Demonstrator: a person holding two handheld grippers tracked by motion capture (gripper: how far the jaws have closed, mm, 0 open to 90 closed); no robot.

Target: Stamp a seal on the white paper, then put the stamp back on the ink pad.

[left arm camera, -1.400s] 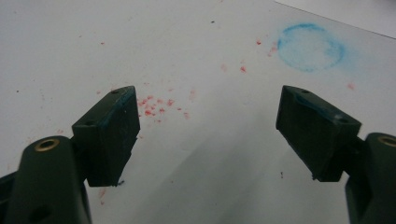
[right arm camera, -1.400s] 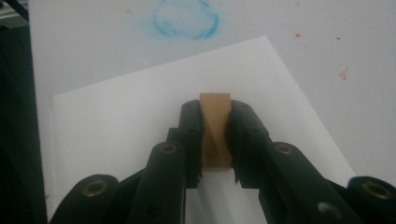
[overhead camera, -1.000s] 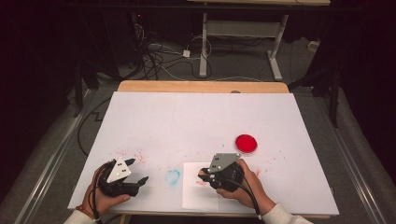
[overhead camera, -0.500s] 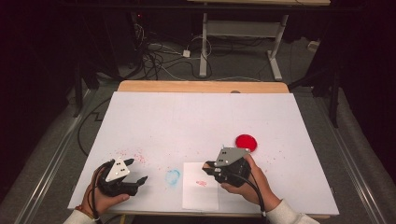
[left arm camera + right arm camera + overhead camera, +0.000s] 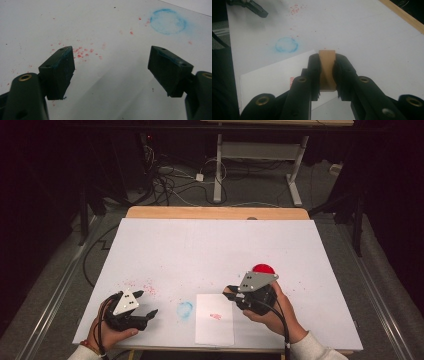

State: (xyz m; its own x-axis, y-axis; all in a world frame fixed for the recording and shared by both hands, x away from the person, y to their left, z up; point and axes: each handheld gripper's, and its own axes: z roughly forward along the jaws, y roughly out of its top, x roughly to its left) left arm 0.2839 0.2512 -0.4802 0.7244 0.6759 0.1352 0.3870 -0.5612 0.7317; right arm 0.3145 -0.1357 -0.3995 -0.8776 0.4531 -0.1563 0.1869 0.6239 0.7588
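My right gripper (image 5: 231, 294) is shut on a small wooden block (image 5: 327, 67), held just past the right edge of a white paper sheet (image 5: 215, 327). The sheet bears a small red stamped mark (image 5: 215, 316). A red round pad (image 5: 263, 269) lies right behind that gripper's grey plate. My left gripper (image 5: 146, 303) rests open near the table's front left, its jaws wide apart over bare table (image 5: 111, 67) with nothing between them. A blue ring stain (image 5: 184, 309) lies between the left gripper and the sheet.
Red specks (image 5: 142, 286) are scattered on the white table top (image 5: 210, 250) near the left gripper. A wooden strip (image 5: 215, 213) runs along the far edge. Cables and desk legs stand on the floor beyond.
My right gripper, with the block, has drifted right and a little farther away, off the sheet and in front of the red pad. The left gripper has stayed put.
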